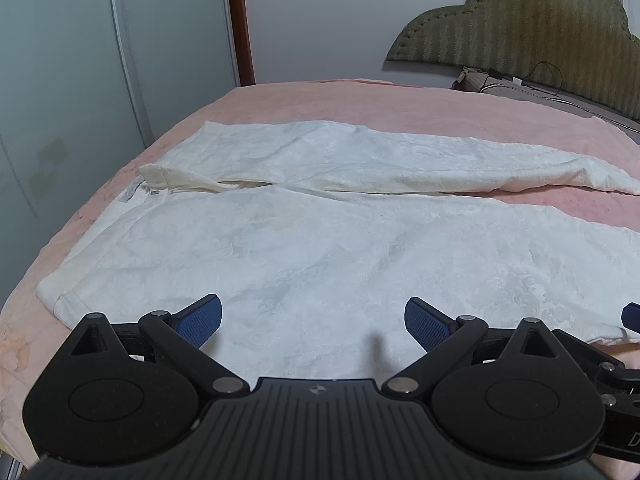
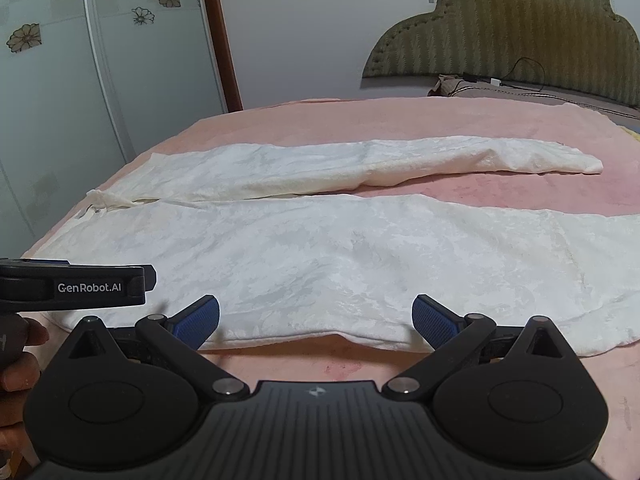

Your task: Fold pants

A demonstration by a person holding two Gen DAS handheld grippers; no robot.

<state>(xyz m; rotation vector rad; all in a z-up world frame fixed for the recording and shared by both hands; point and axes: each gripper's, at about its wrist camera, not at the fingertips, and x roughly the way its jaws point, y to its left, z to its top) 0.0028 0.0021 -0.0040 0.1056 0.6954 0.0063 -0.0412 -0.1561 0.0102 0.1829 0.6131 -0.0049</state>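
White pants (image 1: pixel 312 240) lie spread flat on a pink bed, waistband to the left, both legs running to the right with a gap between them. In the right wrist view the same pants (image 2: pixel 320 248) show both legs, the far one ending near the headboard side. My left gripper (image 1: pixel 313 320) is open just above the near leg close to the waist, nothing between its blue pads. My right gripper (image 2: pixel 316 320) is open over the near hem edge of the near leg. The left gripper's body (image 2: pixel 76 284) shows at the left there.
The pink bedspread (image 1: pixel 320 100) covers the whole bed. A padded olive headboard (image 2: pixel 520 40) stands at the far right with a pillow and a black cable (image 2: pixel 520 80) below it. Sliding wardrobe doors (image 1: pixel 80 60) with flower decals run along the left. A hand (image 2: pixel 16 360) holds the left gripper.
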